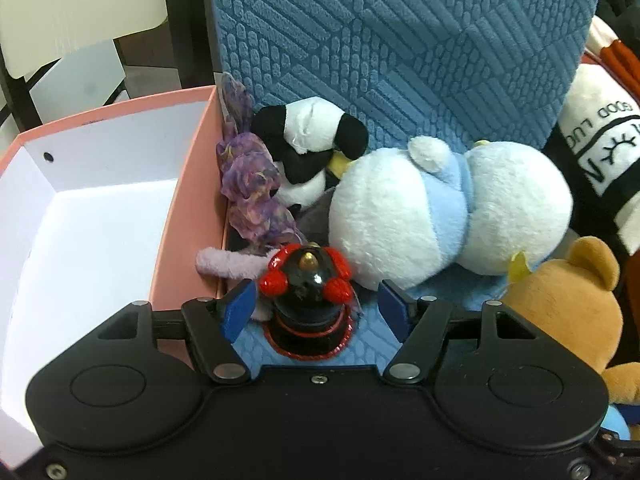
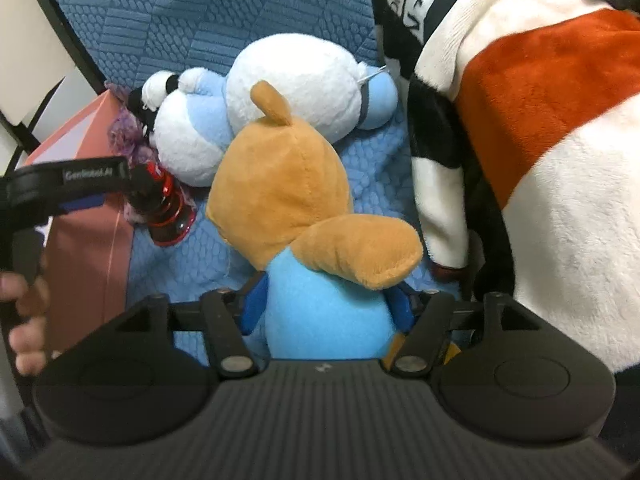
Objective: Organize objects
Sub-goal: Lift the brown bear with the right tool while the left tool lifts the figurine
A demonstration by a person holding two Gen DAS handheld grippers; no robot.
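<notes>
Left fingers (image 1: 236, 308) wide, straddling red-black figurine (image 1: 308, 280) on blue cushion (image 1: 372, 344) beside pink box (image 1: 188, 208). I'd centre, close on its body, lift clear. Right gripper (image 2: 326, 306) pinches brown bear plush (image 2: 288, 200) by blue torso.

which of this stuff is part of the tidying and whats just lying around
In the job: black-and-red figurine between the open left gripper fingers; brown bear plush in the right gripper; pink box.

Lying about: white-and-blue plush, panda plush, purple flower.
</notes>
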